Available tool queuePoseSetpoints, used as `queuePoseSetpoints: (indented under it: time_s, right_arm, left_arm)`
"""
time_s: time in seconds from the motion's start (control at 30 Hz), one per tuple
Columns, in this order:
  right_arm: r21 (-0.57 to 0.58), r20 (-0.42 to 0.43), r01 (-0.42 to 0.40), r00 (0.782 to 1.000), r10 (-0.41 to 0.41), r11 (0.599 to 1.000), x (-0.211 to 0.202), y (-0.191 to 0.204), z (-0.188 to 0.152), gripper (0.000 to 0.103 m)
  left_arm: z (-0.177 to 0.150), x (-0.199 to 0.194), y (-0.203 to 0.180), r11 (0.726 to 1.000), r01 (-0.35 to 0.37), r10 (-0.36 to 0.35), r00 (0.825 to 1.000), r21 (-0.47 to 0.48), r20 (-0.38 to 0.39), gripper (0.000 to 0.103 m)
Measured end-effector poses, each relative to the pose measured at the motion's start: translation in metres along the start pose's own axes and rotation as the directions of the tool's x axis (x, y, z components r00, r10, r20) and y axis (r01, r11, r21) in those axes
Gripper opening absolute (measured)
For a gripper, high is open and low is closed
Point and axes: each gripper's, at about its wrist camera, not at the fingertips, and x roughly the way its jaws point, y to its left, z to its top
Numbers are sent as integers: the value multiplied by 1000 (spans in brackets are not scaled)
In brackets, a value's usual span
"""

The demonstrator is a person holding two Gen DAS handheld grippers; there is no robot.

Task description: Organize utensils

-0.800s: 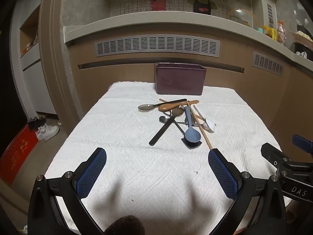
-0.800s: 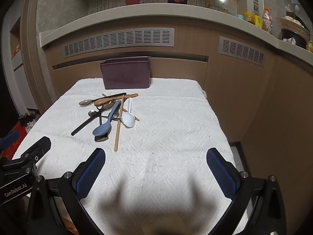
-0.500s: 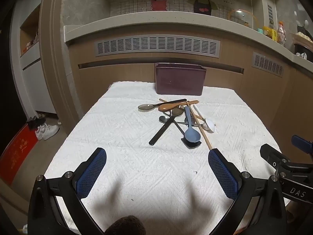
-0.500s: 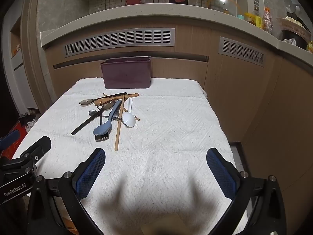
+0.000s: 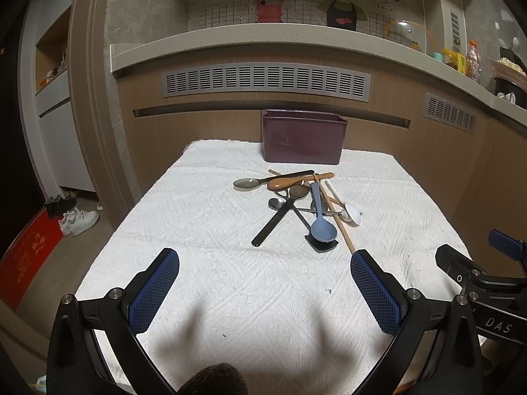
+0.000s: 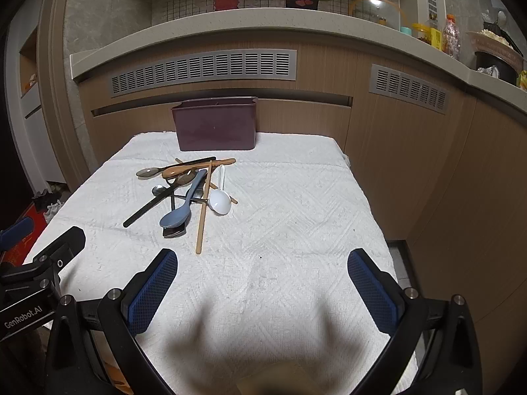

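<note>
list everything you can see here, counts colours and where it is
utensil pile: several spoons and chopsticks, mixed colours, crossed on the cloth's middle
blue spoon: one, grey-blue, on the pile's near side
white spoon: one, white, right edge of the pile
wooden spoon: one, brown, far side of the pile
bin: one, dark purple, far edge of the cloth
cloth: one, white, covering the table
shoes: white pair, floor at left
left gripper: blue pads, open, empty
right gripper: blue pads, open, empty
</note>
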Motion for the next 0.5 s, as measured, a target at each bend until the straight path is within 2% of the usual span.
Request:
queuePoseSetpoints:
  time_s: [0.5]
  right_arm:
    - [1, 1, 0, 1000, 0, 1000, 0, 0, 0, 103]
  left_arm:
    - [0, -1, 0, 1000, 2, -2, 1000, 2, 1, 103]
